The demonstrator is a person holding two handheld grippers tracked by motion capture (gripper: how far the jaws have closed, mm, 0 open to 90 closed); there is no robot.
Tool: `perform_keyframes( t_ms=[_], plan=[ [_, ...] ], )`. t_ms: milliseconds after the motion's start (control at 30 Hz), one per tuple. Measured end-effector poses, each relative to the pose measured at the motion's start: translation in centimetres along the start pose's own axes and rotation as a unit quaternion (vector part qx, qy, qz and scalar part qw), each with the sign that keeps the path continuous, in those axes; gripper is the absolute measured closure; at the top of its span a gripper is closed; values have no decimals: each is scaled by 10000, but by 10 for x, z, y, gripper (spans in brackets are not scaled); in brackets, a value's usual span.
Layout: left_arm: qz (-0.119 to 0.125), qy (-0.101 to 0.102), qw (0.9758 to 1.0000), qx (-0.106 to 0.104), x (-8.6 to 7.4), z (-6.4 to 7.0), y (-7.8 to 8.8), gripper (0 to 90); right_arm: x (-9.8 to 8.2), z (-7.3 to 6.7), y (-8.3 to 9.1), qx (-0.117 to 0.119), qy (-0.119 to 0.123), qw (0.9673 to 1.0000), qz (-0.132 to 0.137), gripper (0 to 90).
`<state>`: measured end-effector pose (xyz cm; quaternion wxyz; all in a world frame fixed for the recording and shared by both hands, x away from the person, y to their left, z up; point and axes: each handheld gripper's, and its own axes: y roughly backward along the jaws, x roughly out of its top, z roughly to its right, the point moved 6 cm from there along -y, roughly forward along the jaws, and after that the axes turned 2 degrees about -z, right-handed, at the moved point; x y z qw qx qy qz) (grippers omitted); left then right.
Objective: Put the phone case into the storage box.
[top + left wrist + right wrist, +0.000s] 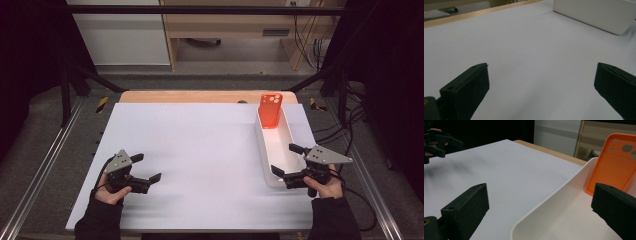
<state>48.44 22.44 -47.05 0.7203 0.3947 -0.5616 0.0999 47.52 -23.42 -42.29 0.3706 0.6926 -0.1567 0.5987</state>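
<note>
Your right gripper point(287, 162) sits at the near end of the long white plastic tray point(291, 134), by the right edge of the white worktop point(200, 150). Its jaws stand wide apart and straddle the tray's near left corner wall: one jaw is outside over the worktop, the other over the tray floor, and neither clamps anything. From there the orange silicone phone case point(270, 110) lies straight ahead, at the far end of the tray, near the worktop's far right corner. The tray's long axis runs near to far, so the way to the case goes along the tray.

The case stands nearly upright on its short end, leaning back against the tray's far wall, its long axis up and tilted slightly. In the right gripper view the case point(615, 163) shows camera cut-outs at its top corner, matt with rounded edges.

Your left gripper point(148, 167) hovers by the near left part of the worktop, jaws wide open and empty, well apart from the tray. The right hand is much the nearer.
</note>
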Motion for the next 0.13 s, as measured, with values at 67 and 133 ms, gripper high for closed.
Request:
perform_keyframes(
  t_ms=[67, 133],
  plan=[
    [-3, -12, 10000, -6, 0, 0, 0, 0, -3, 3, 5, -34, -111, 9999, 71, 15],
    [5, -12, 10000, -3, 0, 0, 0, 0, -5, 7, 8, -92, -175, 9997, 125, 15]
  ],
)
